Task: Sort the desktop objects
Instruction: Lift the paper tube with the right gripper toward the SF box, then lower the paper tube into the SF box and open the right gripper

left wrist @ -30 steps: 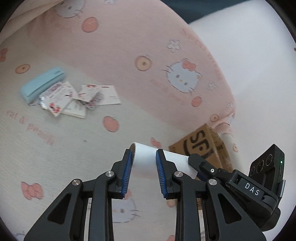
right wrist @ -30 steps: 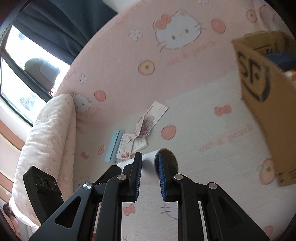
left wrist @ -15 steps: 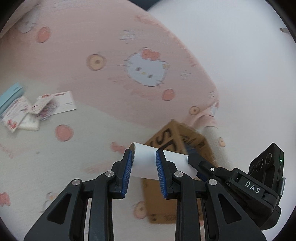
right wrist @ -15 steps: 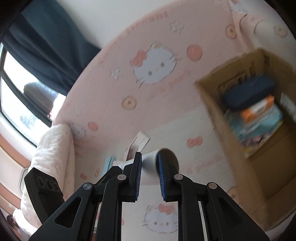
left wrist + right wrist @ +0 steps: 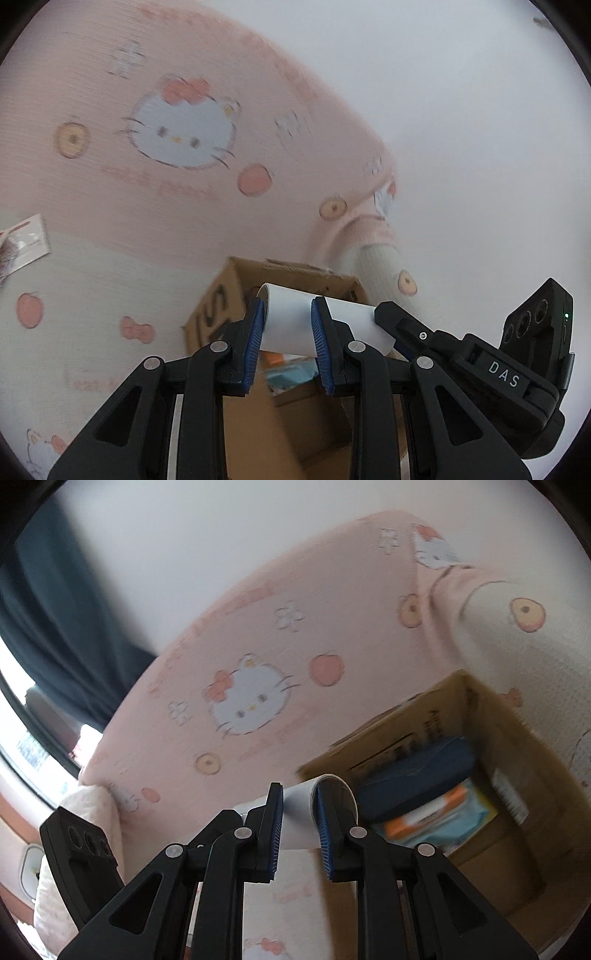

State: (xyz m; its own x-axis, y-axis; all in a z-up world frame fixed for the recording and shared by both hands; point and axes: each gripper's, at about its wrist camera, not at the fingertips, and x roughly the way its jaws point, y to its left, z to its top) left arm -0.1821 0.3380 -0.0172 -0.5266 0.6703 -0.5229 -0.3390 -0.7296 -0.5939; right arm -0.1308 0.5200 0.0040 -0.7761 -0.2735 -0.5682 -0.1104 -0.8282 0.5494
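Observation:
A white paper roll [image 5: 288, 323] lies crosswise between both grippers. My left gripper [image 5: 287, 326] is shut on one end of it, blue pads pressed to its sides. In the right wrist view my right gripper [image 5: 299, 823] is shut on the other end of the roll [image 5: 297, 812], whose dark hollow opening shows. The roll hangs over the near rim of an open cardboard box [image 5: 517, 753], seen also in the left wrist view as the box [image 5: 218, 306]. Inside lie a dark blue case [image 5: 413, 775] and an orange and light-blue pack [image 5: 439, 823].
The box stands on a pink and white cat-print sheet [image 5: 92, 295] against a padded pink headboard [image 5: 258, 646]. Loose cards [image 5: 22, 240] lie at the far left. A dark curtain [image 5: 55, 609] and a window are on the left, with a white pillow [image 5: 92, 812] below.
Both grippers carried the roll rightward and up, from over the sheet to over the open box. The cards and the blue case on the sheet slid out of view to the left.

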